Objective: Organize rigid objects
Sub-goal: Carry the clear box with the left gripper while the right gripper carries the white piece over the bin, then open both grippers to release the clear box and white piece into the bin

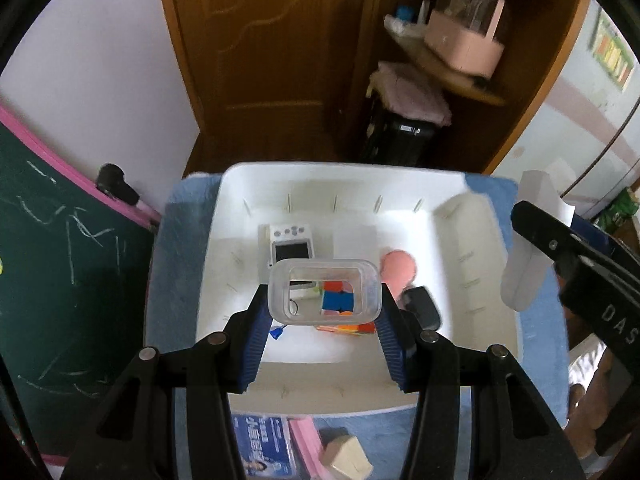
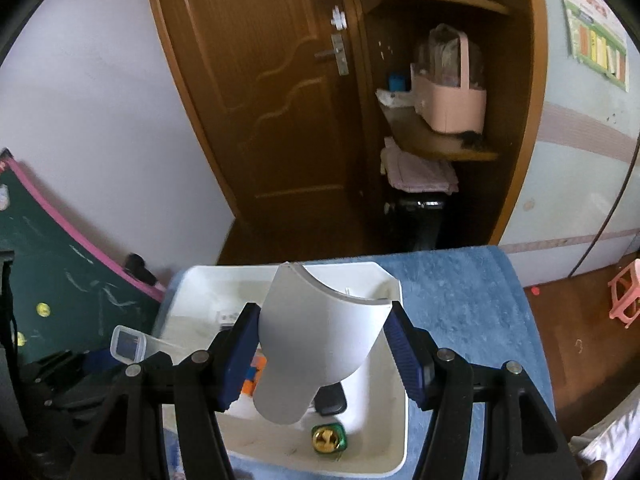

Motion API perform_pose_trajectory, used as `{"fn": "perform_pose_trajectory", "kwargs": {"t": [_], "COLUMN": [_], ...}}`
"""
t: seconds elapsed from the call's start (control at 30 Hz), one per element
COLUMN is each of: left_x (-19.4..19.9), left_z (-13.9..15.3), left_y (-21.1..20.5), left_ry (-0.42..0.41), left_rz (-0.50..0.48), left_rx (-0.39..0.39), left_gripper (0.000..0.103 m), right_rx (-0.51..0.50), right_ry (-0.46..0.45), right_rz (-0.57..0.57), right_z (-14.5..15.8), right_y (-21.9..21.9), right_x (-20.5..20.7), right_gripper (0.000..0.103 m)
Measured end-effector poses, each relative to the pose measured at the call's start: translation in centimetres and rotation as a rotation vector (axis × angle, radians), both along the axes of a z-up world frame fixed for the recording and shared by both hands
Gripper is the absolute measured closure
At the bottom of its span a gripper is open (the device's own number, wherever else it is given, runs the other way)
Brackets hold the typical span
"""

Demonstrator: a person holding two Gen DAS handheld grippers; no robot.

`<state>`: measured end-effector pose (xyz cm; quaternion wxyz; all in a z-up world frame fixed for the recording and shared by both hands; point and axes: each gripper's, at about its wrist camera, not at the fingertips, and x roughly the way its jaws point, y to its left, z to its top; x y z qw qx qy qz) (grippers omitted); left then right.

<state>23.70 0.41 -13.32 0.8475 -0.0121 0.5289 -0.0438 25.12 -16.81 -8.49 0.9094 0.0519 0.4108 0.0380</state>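
The clear plastic container (image 1: pixel 324 292), clamped between the left claw (image 1: pixel 322 312) pads above the white bin (image 1: pixel 472 216), could slip, being smooth-walled and lidless. The right claw (image 2: pixel 322 344) grips a white scoop (image 2: pixel 320 340) that, dropped, could strike the cube (image 1: pixel 338 302) below.

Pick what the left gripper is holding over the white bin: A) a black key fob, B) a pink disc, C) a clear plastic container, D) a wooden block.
C: the left gripper has both blue pads against the sides of the clear plastic container, above the white bin.
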Motion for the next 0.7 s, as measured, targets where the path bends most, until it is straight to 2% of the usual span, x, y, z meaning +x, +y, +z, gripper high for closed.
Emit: {"fn": "perform_pose_trajectory", "kwargs": {"t": [0.27,0.5,0.53,0.6,0.7], "left_x": [1.9,2.2,2.1,1.9,1.2], "left_z": [-4.6,-5.6,-5.6,-5.6,-5.0], "left_y": [-0.6,-0.3,-0.2,-0.1,0.2], "left_ry": [0.084,0.113,0.123,0.133,0.116], "left_rz": [-0.027,-0.022,-0.023,-0.019,0.0], "left_rx": [0.058,0.067,0.058,0.048,0.061], "left_gripper": [0.049,0.048,0.045,0.028,0.018], "right_rx": [-0.099,-0.142,-0.139,-0.137,-0.131], "right_ry": [0.129,0.218,0.222,0.218,0.195], "right_rz": [0.019,0.049,0.054,0.063,0.071], "right_z": [-7.3,-11.0,-11.1,-11.0,-10.4], "right_y": [1.9,2.5,2.5,2.6,2.6], "right_x": [3.0,3.3,3.3,3.0,2.5], "right_gripper": [0.04,0.04,0.039,0.038,0.031]}}
